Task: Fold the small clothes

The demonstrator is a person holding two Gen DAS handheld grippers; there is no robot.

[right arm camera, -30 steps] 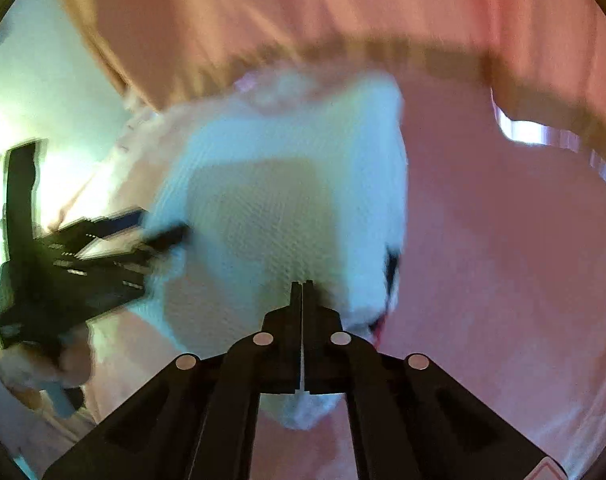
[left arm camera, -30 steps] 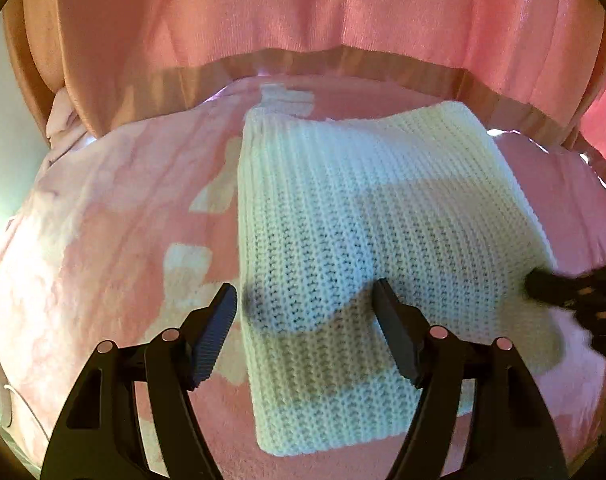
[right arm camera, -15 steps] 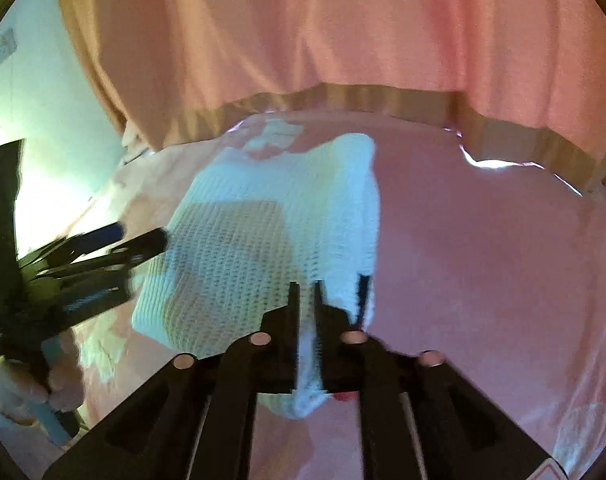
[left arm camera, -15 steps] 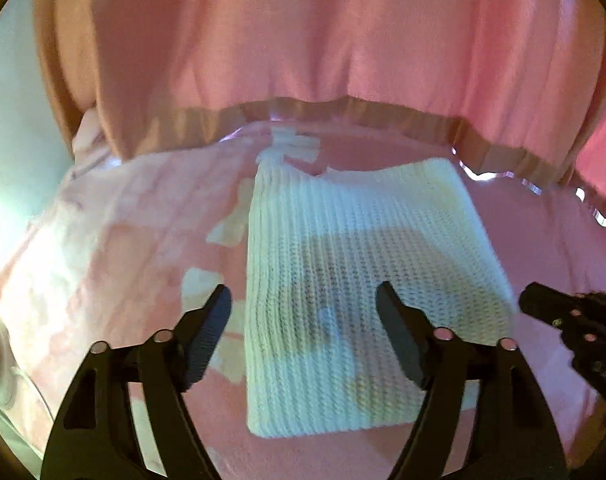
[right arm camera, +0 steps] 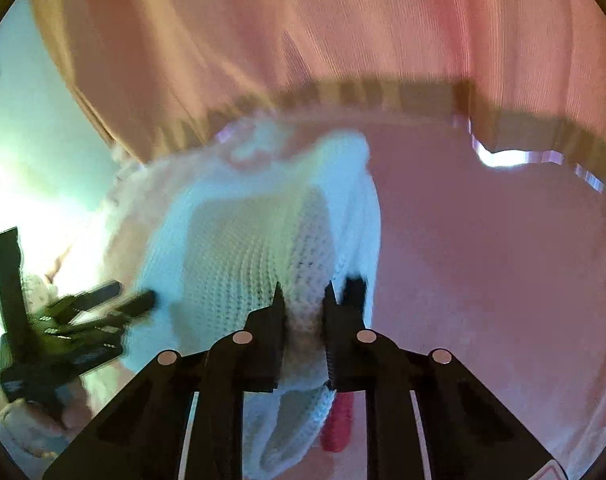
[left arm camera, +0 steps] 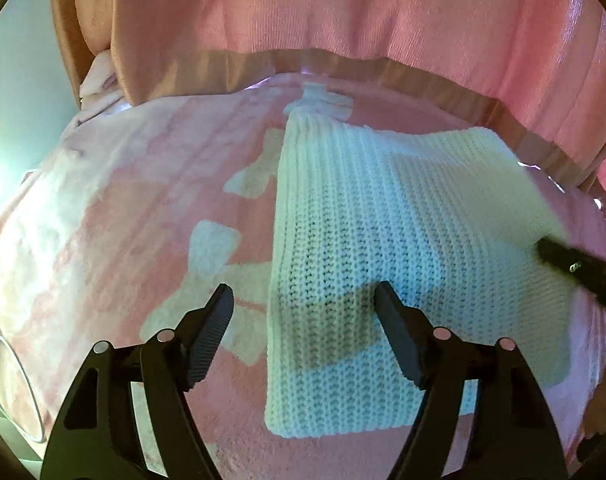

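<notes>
**A:** What do we get from the left wrist view, and is there any writing?

**B:** We find no readable writing, brand or label. A white knit garment (left arm camera: 403,264) lies folded into a rough rectangle on a pink fleecy blanket (left arm camera: 115,240) patterned with pale bow shapes. The knit is chunky, with clear vertical ribs and a thick, soft left edge. Behind it hangs a pink curtain (left arm camera: 343,12) with a tan band along its hem. Our left gripper (left arm camera: 303,304) hovers over the garment's near left part with its black ribbed fingers well apart and nothing between them; its shadow falls on the knit. At the far right, the dark tip of the right gripper (left arm camera: 571,266) reaches onto the garment's right edge.

**A:** And the right wrist view?

**B:** This one is blurred, and again we read no text. The garment (right arm camera: 243,248) sits left of centre on the same pink blanket (right arm camera: 503,280), its near edge bunched up between the right gripper's (right arm camera: 303,300) black fingers. The fingers stand only a little apart, with white knit filling the gap, so they look clamped on that edge. A small red piece (right arm camera: 337,428) shows below the fabric; we cannot tell what it is. At the left, the left gripper (right arm camera: 123,300) appears as a dark blurred shape beside the garment.
</notes>
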